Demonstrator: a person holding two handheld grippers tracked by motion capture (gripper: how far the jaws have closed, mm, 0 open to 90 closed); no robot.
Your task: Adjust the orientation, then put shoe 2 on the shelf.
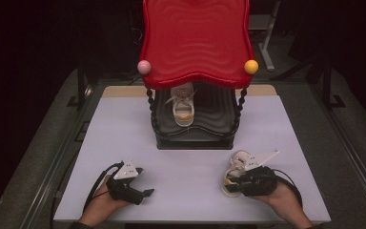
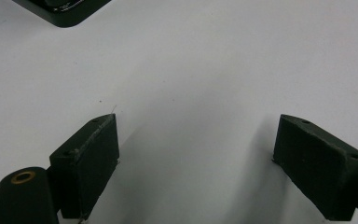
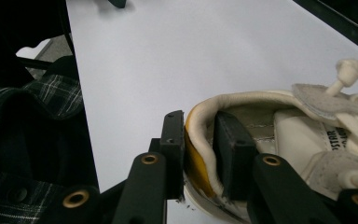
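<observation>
Gripping the shoe point(image 3: 279, 135), its side label reads partly "STAR".

Left gripper point(image 1: 145, 193) — black body, grey three-cornered plate on top, black cable looping off behind. Pads point(image 2: 91, 161) are thick dark blocks with small screw holes; a brass-ringed hole sits on the arm below. Right gripper point(image 3: 200, 154) — same black build, same grey plate and cable, brass-ringed pivots along its linkage arms. Sleeve point(image 3: 32, 112): dark plaid with thin pale lines.
</observation>
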